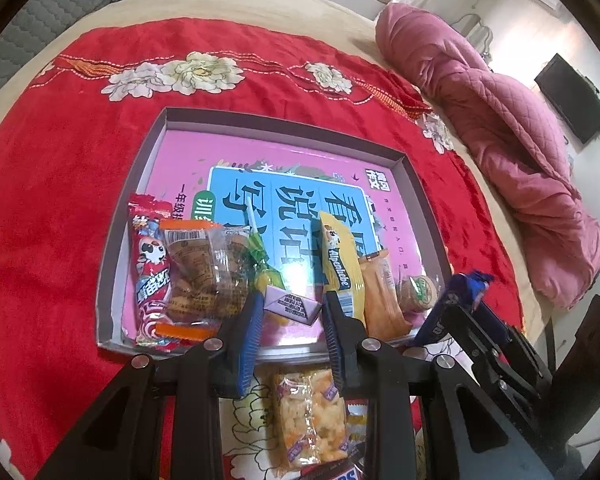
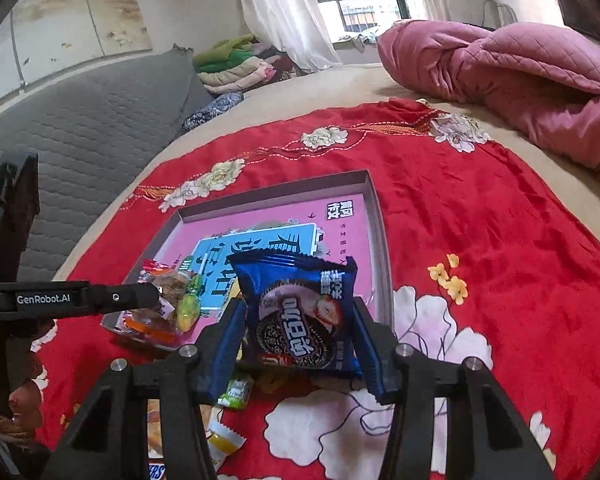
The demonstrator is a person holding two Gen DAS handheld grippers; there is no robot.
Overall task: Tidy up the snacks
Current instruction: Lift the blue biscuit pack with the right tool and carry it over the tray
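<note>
A shallow box tray [image 1: 112,264] with a pink printed floor lies on the red cloth and holds several snacks along its near edge: a red packet [image 1: 148,276], a clear biscuit pack [image 1: 204,276], a yellow Alpenliebe stick [image 1: 340,264] and an orange pack [image 1: 380,296]. My left gripper [image 1: 290,308] is shut on a small purple candy [image 1: 292,307] above the tray's near edge. My right gripper [image 2: 298,332] is shut on a blue Oreo packet [image 2: 300,316], held upright above the cloth near the tray [image 2: 376,216]; it also shows at the right of the left wrist view [image 1: 452,304].
A rice-cracker pack [image 1: 312,420] and a Snickers bar [image 2: 156,471] lie on the red flowered cloth [image 1: 52,200] in front of the tray, with small green and yellow candies [image 2: 236,396]. A pink quilt [image 2: 520,80] is heaped at the right. A grey mattress [image 2: 80,140] is left.
</note>
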